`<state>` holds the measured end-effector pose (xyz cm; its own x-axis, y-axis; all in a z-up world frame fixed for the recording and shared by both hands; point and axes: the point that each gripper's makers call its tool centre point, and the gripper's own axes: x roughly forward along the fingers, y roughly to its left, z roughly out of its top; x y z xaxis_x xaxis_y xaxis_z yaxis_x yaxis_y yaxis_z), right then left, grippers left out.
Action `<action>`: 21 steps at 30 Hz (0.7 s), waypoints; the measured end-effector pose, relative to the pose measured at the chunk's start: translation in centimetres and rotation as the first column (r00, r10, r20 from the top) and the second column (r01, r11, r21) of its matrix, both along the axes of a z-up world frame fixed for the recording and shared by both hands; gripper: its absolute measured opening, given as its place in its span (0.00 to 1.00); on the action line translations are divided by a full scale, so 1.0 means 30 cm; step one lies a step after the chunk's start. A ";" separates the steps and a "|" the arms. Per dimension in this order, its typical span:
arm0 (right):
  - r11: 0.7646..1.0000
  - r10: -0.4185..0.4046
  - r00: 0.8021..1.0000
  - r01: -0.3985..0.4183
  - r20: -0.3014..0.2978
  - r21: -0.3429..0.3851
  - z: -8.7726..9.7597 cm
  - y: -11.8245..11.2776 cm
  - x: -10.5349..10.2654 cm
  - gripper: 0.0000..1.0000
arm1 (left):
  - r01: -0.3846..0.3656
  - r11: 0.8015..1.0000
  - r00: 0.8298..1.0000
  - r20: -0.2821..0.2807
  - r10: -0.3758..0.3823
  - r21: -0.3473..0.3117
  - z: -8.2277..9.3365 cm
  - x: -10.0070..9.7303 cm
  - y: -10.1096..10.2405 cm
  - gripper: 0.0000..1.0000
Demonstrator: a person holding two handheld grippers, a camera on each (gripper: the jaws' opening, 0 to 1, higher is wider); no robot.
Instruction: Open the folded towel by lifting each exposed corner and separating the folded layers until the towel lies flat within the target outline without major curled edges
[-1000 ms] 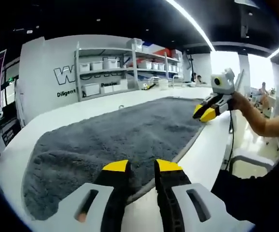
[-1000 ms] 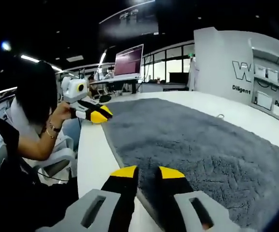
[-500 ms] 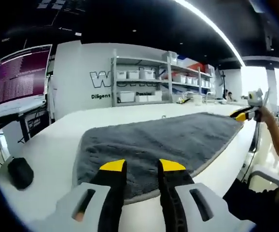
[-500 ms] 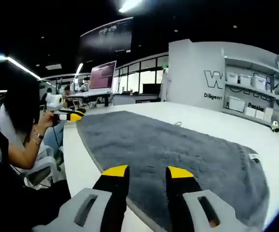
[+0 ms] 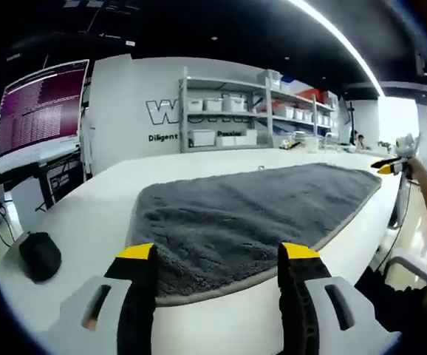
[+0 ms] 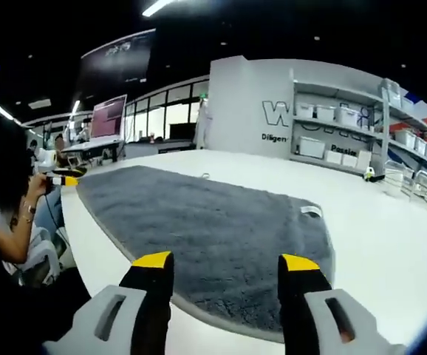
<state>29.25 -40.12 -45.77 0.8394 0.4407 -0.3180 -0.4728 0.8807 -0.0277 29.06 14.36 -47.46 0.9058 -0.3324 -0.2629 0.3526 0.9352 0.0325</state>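
Here, then, the scene as it stood:

Towel: the grey towel (image 5: pixel 258 214) lay spread open and flat on the white table (image 5: pixel 80 214), its pile facing up; in the right gripper view the same towel (image 6: pixel 206 237) ran from the near edge away toward the far left.
Towel edges: the hemmed border followed the table's near side closely, and no big curl showed along it; a small white tag (image 6: pixel 311 211) sat at one far corner.
Left gripper: the left gripper (image 5: pixel 219 252) hovered just off one short end of the towel, jaws spread wide, holding nothing; it also appeared far off in the right gripper view (image 6: pixel 66 180), in the person's hand (image 6: pixel 38 185).
Right gripper: the right gripper (image 6: pixel 226 260) hung over the opposite short end, jaws likewise wide apart and empty; it was seen small at the far right of the left gripper view (image 5: pixel 388 166).
Table extras: a black mouse-like object (image 5: pixel 40 255) rested on the table well left of the towel.
Background: grey shelving (image 5: pixel 232 111) with white bins stood against a lettered wall, and a monitor (image 5: pixel 40 111) glowed purple at the left.
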 end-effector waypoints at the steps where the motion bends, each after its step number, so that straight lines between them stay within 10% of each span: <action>1: 1.000 -0.001 1.000 0.001 -0.010 0.003 -0.008 -0.009 -0.005 0.62 | 0.010 1.000 1.000 -0.008 -0.010 -0.001 -0.004 -0.002 -0.006 0.66; 21: 0.999 -0.044 0.991 0.046 -0.122 0.010 -0.116 -0.091 -0.006 0.63 | 0.009 1.000 0.995 -0.101 -0.009 0.003 -0.052 -0.007 -0.005 0.63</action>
